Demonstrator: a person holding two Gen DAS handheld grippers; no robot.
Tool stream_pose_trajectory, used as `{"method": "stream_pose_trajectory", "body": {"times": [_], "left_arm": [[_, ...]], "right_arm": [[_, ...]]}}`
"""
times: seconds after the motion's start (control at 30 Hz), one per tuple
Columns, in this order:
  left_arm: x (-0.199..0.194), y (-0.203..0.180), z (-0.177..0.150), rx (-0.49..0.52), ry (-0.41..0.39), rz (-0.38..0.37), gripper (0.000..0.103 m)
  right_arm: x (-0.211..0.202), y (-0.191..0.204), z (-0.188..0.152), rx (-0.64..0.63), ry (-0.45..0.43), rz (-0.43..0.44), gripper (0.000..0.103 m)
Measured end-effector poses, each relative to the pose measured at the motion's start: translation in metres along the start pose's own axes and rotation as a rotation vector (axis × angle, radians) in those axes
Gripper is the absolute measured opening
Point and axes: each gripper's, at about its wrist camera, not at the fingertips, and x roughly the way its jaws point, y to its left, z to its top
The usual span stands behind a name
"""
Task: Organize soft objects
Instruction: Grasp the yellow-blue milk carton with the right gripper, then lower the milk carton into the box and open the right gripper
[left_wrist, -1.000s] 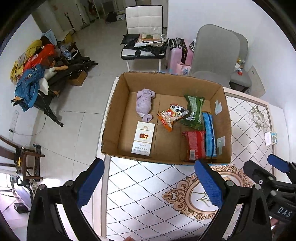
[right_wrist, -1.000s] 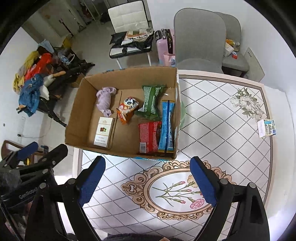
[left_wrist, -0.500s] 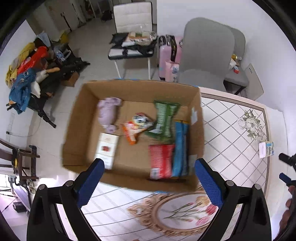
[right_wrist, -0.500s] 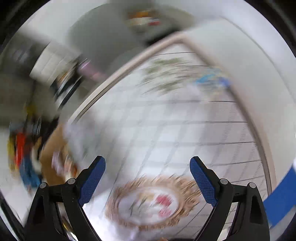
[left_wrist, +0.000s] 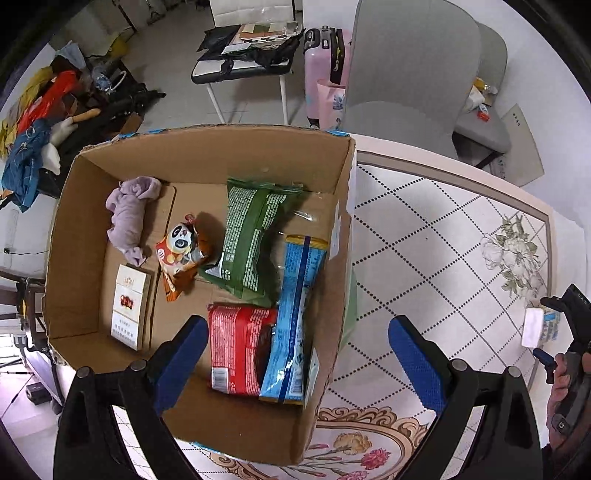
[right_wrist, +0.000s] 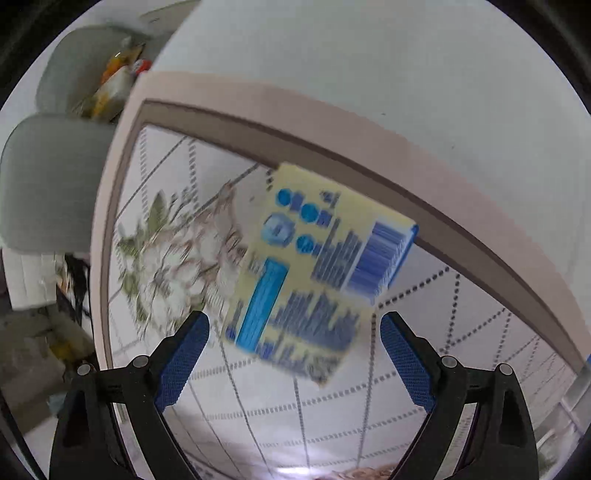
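Surface: tiled top (left_wrist: 436, 236) with a dotted diamond pattern, flower motifs and a pale border; grey chairs (left_wrist: 406, 70) and a pink suitcase (left_wrist: 325, 74) stand beyond its far edge.
Right claw (right_wrist: 293, 350): jaws spread wide, nothing between them, low over the surface; it shows small at the right edge of the left wrist view (left_wrist: 565, 332).
Tissue pack (right_wrist: 317, 266): soft yellow-and-blue pack, flat on the surface near the border, just ahead of the right claw's open jaws. Contact cannot be told; the view is blurred.
Left claw (left_wrist: 295, 354): jaws wide apart, empty, hanging above the near wall of the box, touching nothing.
Cardboard box (left_wrist: 332, 332): open top, on the surface's left part, well apart from the pack.
Box contents: lilac plush (left_wrist: 127, 214), panda packet (left_wrist: 181, 247), green bag (left_wrist: 251, 232), blue bag (left_wrist: 295, 314), red bag (left_wrist: 236, 343), white-and-red carton (left_wrist: 127, 306).
Step, judged: reaching for the last loose item, to carry it to the box.
Risk: the pack lies askew to the jaws; closing on a corner would pinch only wrapper, which could slip.
Risk: coming in too flat could push the pack toward the border.
Risk: hard squeezing would crush it.
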Motion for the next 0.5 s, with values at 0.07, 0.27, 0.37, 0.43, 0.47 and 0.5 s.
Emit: {"method": "stream_pose_trajectory", "body": {"times": [0.07,0.27,0.37,0.43,0.47,0.5], "left_arm": [[0.001,0.003,0.002,-0.002,0.001,-0.001,0.100],[0.000,0.012,-0.002,0.006,0.004,-0.015,0.100],[-0.001,0.017,-0.011,0.022,0.013,-0.030,0.100],[-0.006,0.022,-0.019,0.041,0.016,-0.038,0.100],[-0.009,0.026,-0.022,0.050,0.014,-0.041,0.100],[-0.013,0.032,-0.027,0.065,0.010,-0.041,0.100]], "right_arm": [[0.005,-0.002,0.001,-0.002,0.005,-0.021,0.073],[-0.002,0.008,-0.032,-0.153,-0.023,-0.042,0.069],[-0.011,0.016,-0.068,-0.234,-0.013,-0.001,0.067],[-0.019,0.023,-0.098,-0.287,-0.002,0.037,0.067],[-0.024,0.029,-0.116,-0.319,0.007,0.059,0.067],[-0.028,0.035,-0.130,-0.345,0.013,0.078,0.067]]}}
